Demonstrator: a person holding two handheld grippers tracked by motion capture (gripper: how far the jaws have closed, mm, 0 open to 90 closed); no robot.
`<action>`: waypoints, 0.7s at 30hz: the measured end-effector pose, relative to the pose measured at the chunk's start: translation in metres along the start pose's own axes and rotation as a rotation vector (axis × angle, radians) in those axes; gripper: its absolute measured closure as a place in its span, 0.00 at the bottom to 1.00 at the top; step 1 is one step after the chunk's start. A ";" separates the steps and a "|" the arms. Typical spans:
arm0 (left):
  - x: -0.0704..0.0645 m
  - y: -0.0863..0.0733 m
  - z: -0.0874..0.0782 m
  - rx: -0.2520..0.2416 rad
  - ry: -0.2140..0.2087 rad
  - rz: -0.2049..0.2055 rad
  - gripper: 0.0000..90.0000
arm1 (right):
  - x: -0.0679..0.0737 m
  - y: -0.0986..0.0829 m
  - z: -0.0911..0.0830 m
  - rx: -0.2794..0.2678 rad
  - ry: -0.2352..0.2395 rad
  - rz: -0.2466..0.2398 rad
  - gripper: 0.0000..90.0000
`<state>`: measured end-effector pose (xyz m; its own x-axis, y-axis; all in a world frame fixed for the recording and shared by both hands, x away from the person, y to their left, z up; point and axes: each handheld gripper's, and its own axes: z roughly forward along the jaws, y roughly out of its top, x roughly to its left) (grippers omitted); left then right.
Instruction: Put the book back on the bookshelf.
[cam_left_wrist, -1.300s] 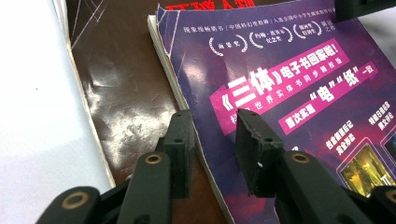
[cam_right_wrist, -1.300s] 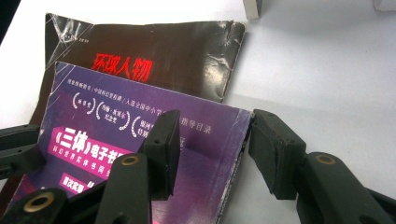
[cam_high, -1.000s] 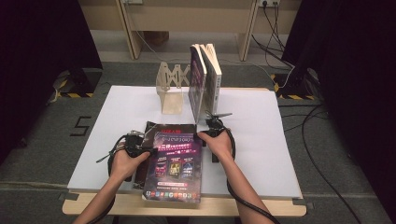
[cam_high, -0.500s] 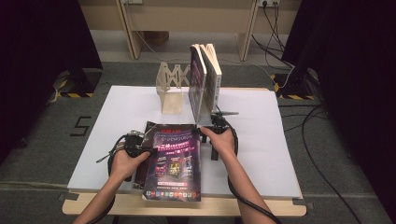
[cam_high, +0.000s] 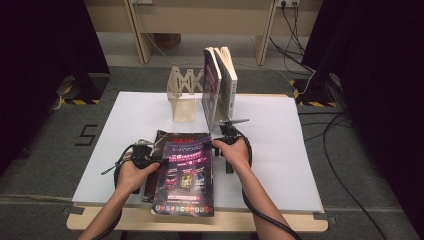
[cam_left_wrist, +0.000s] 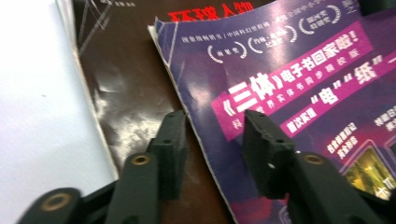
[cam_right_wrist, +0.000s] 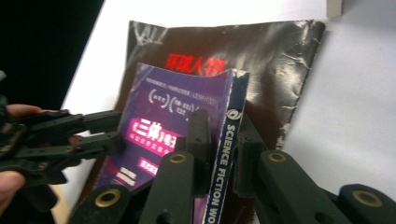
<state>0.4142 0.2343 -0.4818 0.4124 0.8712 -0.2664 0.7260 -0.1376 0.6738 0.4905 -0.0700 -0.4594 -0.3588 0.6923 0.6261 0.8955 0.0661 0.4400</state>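
A purple science-fiction magazine (cam_high: 185, 175) lies near the table's front on top of a dark brown magazine (cam_high: 159, 136). My right gripper (cam_high: 214, 143) holds its upper right corner. In the right gripper view the jaws (cam_right_wrist: 222, 126) are shut on the printed spine (cam_right_wrist: 229, 140). My left gripper (cam_high: 159, 161) is at the magazine's left edge. In the left gripper view its jaws (cam_left_wrist: 212, 126) stand open astride that edge, one over the brown cover (cam_left_wrist: 126, 84), one over the purple cover (cam_left_wrist: 303, 60). The left gripper (cam_right_wrist: 88, 130) also appears in the right gripper view.
Two books (cam_high: 220, 80) stand upright beside a wooden folding rack (cam_high: 182, 87) at the back middle of the white table (cam_high: 300, 160). Cables run over the floor on the right.
My right gripper has moved left from the bare table onto the purple magazine's spine corner and shut there. The left hand has stayed at the left edge.
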 end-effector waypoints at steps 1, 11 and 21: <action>0.002 0.000 -0.002 -0.033 -0.003 -0.004 0.59 | 0.000 0.000 0.000 -0.006 0.013 0.010 0.91; 0.032 -0.002 -0.032 -0.208 0.097 -0.004 0.44 | 0.003 -0.001 -0.007 -0.034 0.070 0.025 0.92; 0.065 -0.016 -0.031 -0.238 0.178 -0.070 0.40 | 0.014 0.000 -0.015 -0.063 0.086 -0.011 0.93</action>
<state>0.4119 0.3077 -0.4882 0.2475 0.9465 -0.2070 0.5910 0.0218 0.8063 0.4818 -0.0708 -0.4408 -0.3917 0.6276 0.6728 0.8743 0.0261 0.4847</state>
